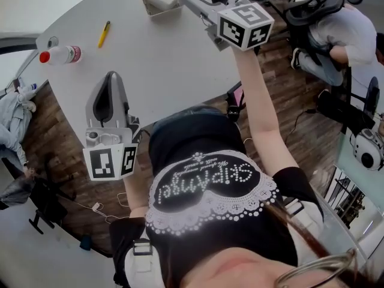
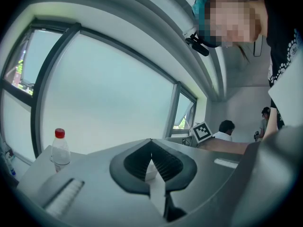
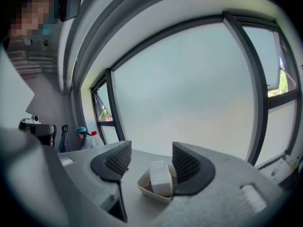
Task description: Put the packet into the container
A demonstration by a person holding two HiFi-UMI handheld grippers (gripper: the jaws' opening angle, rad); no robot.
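Right gripper view: right gripper (image 3: 151, 148) released, jaws wide apart, empty. Packet (image 3: 160, 178) sits in container (image 3: 147, 189) just below at 6 o'clock, on table (image 3: 142, 157). Left gripper (image 2: 151, 143) clenched, empty; bottle (image 2: 60, 151) at its 9 o'clock.

This looks like an office or lab workroom. A wide grey table (image 1: 162, 65) stands on a wood-plank floor (image 1: 279, 131), with a pen (image 1: 104, 33) and a water bottle (image 1: 60, 54) near its left edge. Tall windows (image 3: 189, 93) line the wall, and a person (image 1: 345, 32) sits in a swivel chair (image 1: 309, 8).
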